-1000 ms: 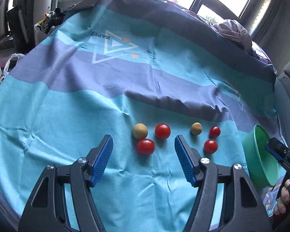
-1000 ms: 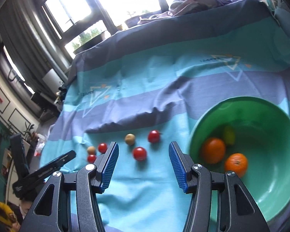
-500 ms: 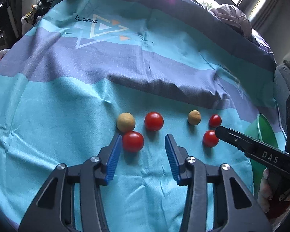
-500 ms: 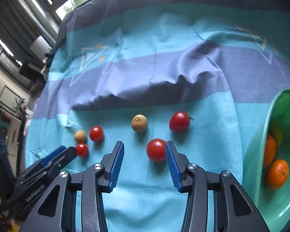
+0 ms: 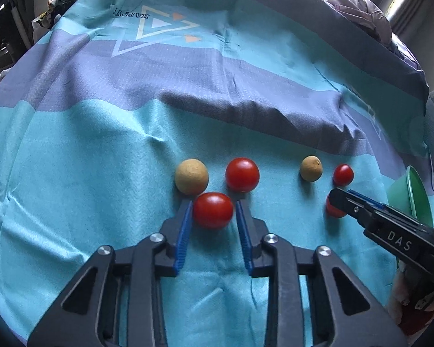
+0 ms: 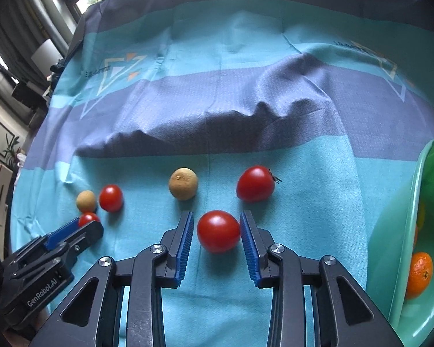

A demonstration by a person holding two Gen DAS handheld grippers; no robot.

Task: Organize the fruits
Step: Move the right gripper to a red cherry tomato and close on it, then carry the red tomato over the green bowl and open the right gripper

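Several small fruits lie on a blue striped cloth. In the left wrist view, my left gripper [image 5: 214, 206] has both pads against a red tomato [image 5: 213, 210] that rests on the cloth. A tan round fruit [image 5: 191, 176] and another tomato [image 5: 242, 174] lie just beyond it. In the right wrist view, my right gripper [image 6: 216, 227] is around a second red tomato [image 6: 218, 231], right pad touching it, with a small gap at the left pad. A tan fruit [image 6: 183, 183] and a stemmed tomato [image 6: 255, 183] lie beyond. A green bowl [image 6: 402, 248] at the right holds an orange [image 6: 418, 274].
A dark fold in the cloth [image 6: 217, 133] runs across behind the fruits. The bowl's rim [image 5: 418, 199] shows at the right edge of the left wrist view. The right gripper's body [image 5: 387, 231] reaches in from the right. A window and clutter lie beyond the table.
Both grippers have moved forward and down to the cloth and narrowed. The left now clamps its tomato; the right now straddles its tomato closely.
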